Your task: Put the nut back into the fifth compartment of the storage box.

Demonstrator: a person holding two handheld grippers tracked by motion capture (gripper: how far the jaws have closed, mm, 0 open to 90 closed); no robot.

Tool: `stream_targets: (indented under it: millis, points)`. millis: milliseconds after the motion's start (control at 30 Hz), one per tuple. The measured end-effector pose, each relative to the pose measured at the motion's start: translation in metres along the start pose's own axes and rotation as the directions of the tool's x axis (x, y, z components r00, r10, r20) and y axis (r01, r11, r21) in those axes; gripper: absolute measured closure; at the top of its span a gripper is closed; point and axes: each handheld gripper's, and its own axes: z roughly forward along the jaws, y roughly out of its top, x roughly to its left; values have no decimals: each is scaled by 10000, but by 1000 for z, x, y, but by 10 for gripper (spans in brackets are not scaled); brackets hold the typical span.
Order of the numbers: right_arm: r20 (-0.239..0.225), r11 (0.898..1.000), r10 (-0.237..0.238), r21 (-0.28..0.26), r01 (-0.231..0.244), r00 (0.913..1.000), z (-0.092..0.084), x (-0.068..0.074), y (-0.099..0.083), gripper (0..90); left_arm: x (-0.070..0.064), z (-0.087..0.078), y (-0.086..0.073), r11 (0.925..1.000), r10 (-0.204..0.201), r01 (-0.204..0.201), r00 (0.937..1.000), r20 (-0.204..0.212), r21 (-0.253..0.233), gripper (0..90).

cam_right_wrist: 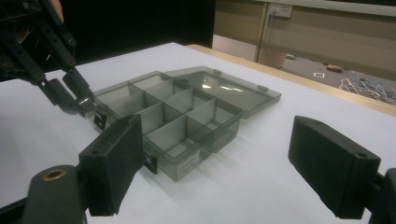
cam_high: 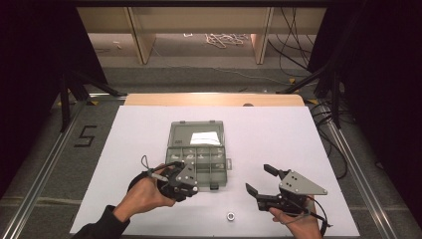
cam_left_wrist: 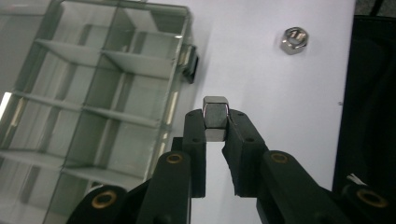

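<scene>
Between the two black pads of the left gripper [cam_left_wrist: 216, 122] sits a steel hex nut [cam_left_wrist: 215, 116], pinched at its flat sides with its upper half standing clear above the fingertips; the jaws are closed on it. In the left gripper view the held nut hangs over the white table sheet [cam_left_wrist: 261, 70], just beside the near wall of a smoky clear plastic organiser box [cam_left_wrist: 100, 88], close to the box's small dark latch [cam_left_wrist: 190, 63]. A second hex nut [cam_left_wrist: 294, 40] lies loose on the sheet, well apart from the held one.

In the high view the left gripper [cam_high: 185, 175] is at the box's near left corner, the person's left hand [cam_high: 144, 193] behind it. The box [cam_high: 201, 167] lies open, its lid [cam_high: 196, 134] folded flat on the far side, its tray split into small compartments. The loose nut [cam_high: 231, 216] rests on the sheet near the front edge, between the two hands.

The right gripper [cam_high: 260, 179] stands with its jaws spread wide and nothing between them, held level over the sheet to the right of the box, well apart from it. In the right gripper view its two pads [cam_right_wrist: 116, 154] frame the box [cam_right_wrist: 187, 116] from the side, and the left gripper [cam_right_wrist: 77, 100] shows at the far left with the nut at its tips by the box's corner.
</scene>
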Motion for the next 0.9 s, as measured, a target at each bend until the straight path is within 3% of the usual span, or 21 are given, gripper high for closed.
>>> stream_targets:
  millis: [133,200,367,567,900]
  points:
    - [24,9998,-199,-85,199,9998,0,-2,0,190,7,-3,-5,9998,-175,176,9998,-92,42,783]
    - [-17,10000,11,8,-11,10000,0,0,0,190,10,-5,-8,9994,-330,329,9993,-162,-46,783]
    - [-6,10000,-11,-5,11,10000,0,0,0,191,20,-12,-14,9984,-557,556,9980,-310,-41,783]
    - [74,9997,-203,-136,204,9998,1,-1,0,191,35,-19,-23,9977,-545,567,9969,-568,376,783]
    - [57,9997,-221,-121,221,9997,1,-1,0,191,51,-15,-38,9908,-1026,1110,9891,-1053,772,783]
